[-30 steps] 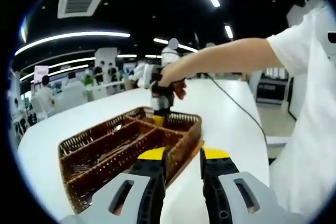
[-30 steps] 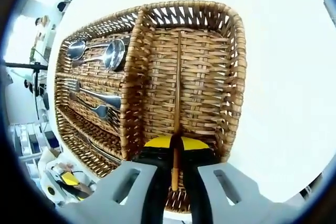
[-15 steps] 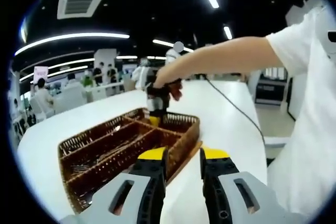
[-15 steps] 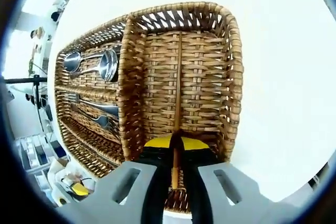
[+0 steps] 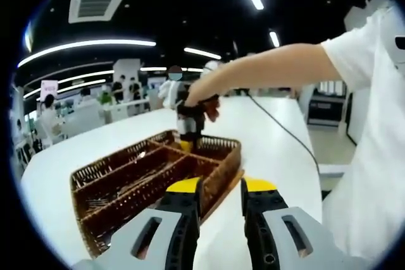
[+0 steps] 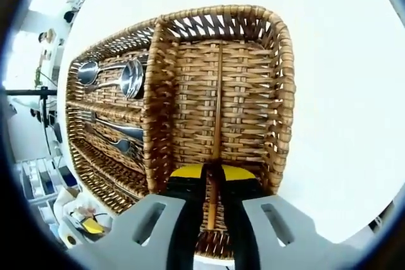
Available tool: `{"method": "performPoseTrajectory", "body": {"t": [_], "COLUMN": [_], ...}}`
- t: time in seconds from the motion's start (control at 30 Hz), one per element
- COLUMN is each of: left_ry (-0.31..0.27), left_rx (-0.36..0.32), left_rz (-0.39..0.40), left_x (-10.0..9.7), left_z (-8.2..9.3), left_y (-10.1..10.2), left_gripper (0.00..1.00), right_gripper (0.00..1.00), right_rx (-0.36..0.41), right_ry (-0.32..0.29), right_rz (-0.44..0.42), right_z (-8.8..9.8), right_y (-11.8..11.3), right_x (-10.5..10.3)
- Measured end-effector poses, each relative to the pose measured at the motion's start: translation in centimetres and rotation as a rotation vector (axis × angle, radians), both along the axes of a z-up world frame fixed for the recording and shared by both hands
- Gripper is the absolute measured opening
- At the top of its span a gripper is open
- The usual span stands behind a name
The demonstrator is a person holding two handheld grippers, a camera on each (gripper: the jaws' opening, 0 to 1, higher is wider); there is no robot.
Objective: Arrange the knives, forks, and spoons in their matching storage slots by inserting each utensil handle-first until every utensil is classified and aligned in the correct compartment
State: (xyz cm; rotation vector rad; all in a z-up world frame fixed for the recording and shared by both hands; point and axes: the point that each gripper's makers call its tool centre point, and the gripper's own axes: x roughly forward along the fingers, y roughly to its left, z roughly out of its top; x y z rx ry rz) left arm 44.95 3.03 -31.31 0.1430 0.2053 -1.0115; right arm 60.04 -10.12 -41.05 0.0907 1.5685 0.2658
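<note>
A brown wicker cutlery basket (image 5: 218,175) (image 6: 285,93) rests on a white table. In the right gripper view my right gripper (image 6: 212,178) is shut on the near end of a thin brown stick-like utensil (image 6: 218,99), which runs lengthwise over the wide end compartment. Two spoons (image 6: 130,77) lie in the long slot at the upper left, and more steel cutlery (image 6: 120,129) lies in the slots below. In the left gripper view my left gripper (image 5: 221,184) hangs open with nothing between its jaws, at the basket's near corner. The right gripper (image 5: 188,128), held by a person's hand, is over the far end.
White table (image 5: 272,137) (image 6: 342,61) spreads around the basket. A black cable (image 5: 285,128) trails across it to the right. The person's arm and white sleeve (image 5: 354,55) reach in from the right. People and furniture (image 5: 57,118) stand in the background.
The right gripper has shifted slightly left over the basket's end compartment, still holding the brown stick. The left gripper has not moved.
</note>
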Motion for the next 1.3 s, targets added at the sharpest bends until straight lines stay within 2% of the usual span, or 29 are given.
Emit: {"method": "performPoseTrajectory", "body": {"t": [0.3,0.6,0.83,1.0,1.03,1.17,1.2,1.27,1.3], "left_ry": [0.001,0.000,0.000,0.004,0.005,0.008,0.010,0.011,0.013], "left_rx": [0.009,0.014,0.020,0.029,0.032,0.035,0.036,0.040,0.043], "left_rz": [0.002,0.007,0.014,0.019,0.020,0.026,0.026,0.028,0.029], "left_x": [0.1,0.1,0.2,0.3,0.3,0.5,0.5,0.6,0.6], "left_z": [-0.1,0.0,-0.1,-0.3,-0.3,-0.4,-0.4,-0.5,-0.6], "left_y": [0.1,0.2,0.4,0.5,0.5,0.6,0.6,0.6,0.6], "left_gripper": [0.23,0.23,0.23,0.23,0.23,0.23,0.23,0.23,0.23], "right_gripper": [0.10,0.10,0.10,0.10,0.10,0.09,0.09,0.09,0.09], "right_rx": [0.005,0.016,0.037,0.059,0.059,0.082,0.090,0.092,0.100], "right_ry": [-0.007,-0.047,-0.088,-0.158,-0.144,-0.169,-0.202,-0.198,-0.216], "right_rz": [0.023,0.070,0.167,0.274,0.263,0.307,0.372,0.400,0.443], "right_z": [0.1,1.2,2.2,2.8,2.9,3.1,3.1,3.1,3.1], "right_y": [0.1,0.3,0.6,0.8,0.6,0.7,0.8,0.8,0.9], "right_x": [0.0,-0.2,-1.1,-1.4,-1.8,-2.2,-2.1,-2.8,-2.9]}}
